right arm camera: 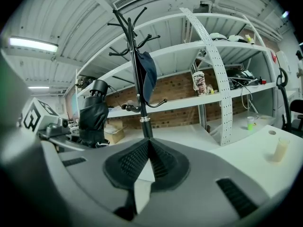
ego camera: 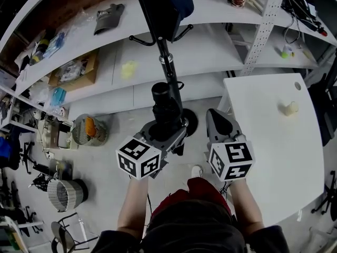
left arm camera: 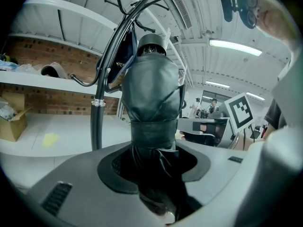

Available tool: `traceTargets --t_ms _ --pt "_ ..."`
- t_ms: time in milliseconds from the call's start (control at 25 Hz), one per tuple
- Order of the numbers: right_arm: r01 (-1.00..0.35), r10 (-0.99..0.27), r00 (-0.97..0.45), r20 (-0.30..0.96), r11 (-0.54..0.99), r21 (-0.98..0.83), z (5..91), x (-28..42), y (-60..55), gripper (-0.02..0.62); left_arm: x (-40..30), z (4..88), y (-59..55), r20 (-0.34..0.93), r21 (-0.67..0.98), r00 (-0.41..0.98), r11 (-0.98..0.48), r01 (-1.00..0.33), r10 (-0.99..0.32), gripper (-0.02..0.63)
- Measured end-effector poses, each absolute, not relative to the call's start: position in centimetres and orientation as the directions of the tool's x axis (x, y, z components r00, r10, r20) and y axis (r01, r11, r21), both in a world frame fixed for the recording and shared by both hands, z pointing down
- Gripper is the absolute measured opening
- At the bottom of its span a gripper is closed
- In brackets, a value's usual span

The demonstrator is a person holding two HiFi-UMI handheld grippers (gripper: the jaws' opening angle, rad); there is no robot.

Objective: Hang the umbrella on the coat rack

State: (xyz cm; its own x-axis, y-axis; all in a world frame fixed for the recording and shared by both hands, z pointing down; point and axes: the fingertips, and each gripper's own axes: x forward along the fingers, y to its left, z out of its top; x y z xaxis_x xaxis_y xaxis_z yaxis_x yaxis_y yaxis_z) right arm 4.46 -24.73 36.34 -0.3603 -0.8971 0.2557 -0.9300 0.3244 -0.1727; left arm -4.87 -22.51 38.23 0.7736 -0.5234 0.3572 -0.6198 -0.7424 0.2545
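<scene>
Head view looks down on the black coat rack (ego camera: pixel 167 62) in front of white shelves (ego camera: pixel 210 46). Near its pole the folded black umbrella (ego camera: pixel 164 107) stands upright, clamped in the left gripper (ego camera: pixel 168 133). The right gripper (ego camera: pixel 220 121) has its jaws together, empty.

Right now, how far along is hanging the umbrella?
Done: the folded umbrella is picked up. In hand: the left gripper is shut on it, facing the coat rack. Left: no hook carries it yet. The right gripper is shut and empty.
</scene>
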Motion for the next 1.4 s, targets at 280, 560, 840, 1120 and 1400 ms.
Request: traceTargets --t_ms 280,560,840,1120,1400 --pt "-0.927 -0.888 -0.369 0.274 0.331 -0.176 37.1 4.4 -26.3 0.018 -5.4 39.5 -24.5 0.377 0.275 0.758 -0.717 -0.64 -0.532 0.202" --pt "-0.923 -0.879 -0.38 0.289 0.338 -0.185 38.0 4.2 -27.1 0.018 -5.9 40.6 -25.9 0.392 0.28 0.739 -0.693 -0.664 -0.549 0.202" --pt "-0.918 -0.868 -0.393 0.304 0.348 -0.193 38.7 4.0 -27.5 0.018 -6.5 41.6 -27.2 0.408 0.277 0.711 -0.665 -0.694 -0.573 0.202" --pt "-0.92 -0.866 -0.389 0.315 0.344 -0.189 39.2 4.4 -27.9 0.018 -7.2 42.3 -28.2 0.415 0.284 0.693 -0.64 -0.714 -0.589 0.202" --pt "-0.92 -0.862 -0.389 0.326 0.344 -0.189 39.7 4.8 -28.4 0.018 -7.5 43.1 -29.5 0.432 0.271 0.667 -0.618 -0.738 -0.607 0.202"
